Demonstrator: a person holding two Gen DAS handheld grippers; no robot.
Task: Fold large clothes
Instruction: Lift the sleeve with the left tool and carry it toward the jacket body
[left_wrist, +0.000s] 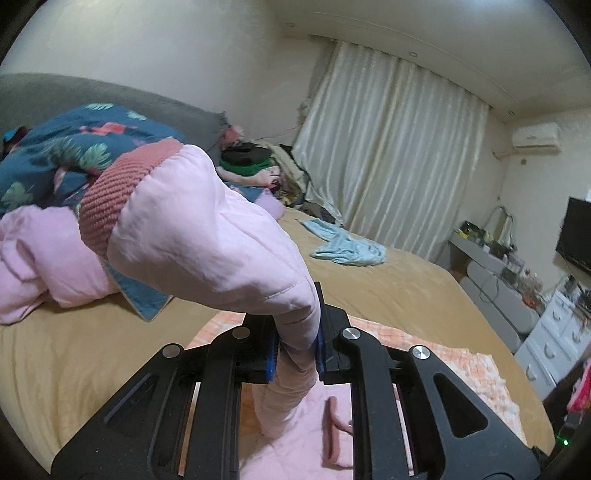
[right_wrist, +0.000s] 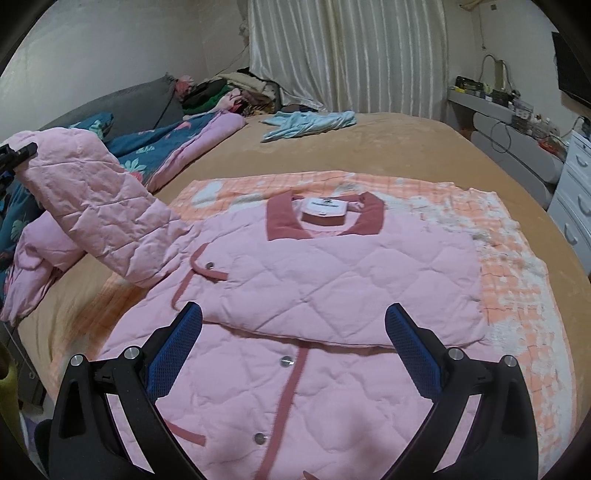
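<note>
A pink quilted jacket with dusty-red collar and trim lies front-up on an orange checked blanket on the bed. One sleeve is folded across its chest. My left gripper is shut on the other sleeve, lifted off the bed, its red knit cuff flopping over toward the upper left. In the right wrist view that raised sleeve hangs at the left, with the left gripper's black tip at the frame edge. My right gripper hovers open above the jacket's lower front, nothing between its blue pads.
The tan bed holds a light blue garment, a blue floral quilt, another pink garment at the left and a clothes pile by the curtain. White drawers and a cluttered desk stand to the right.
</note>
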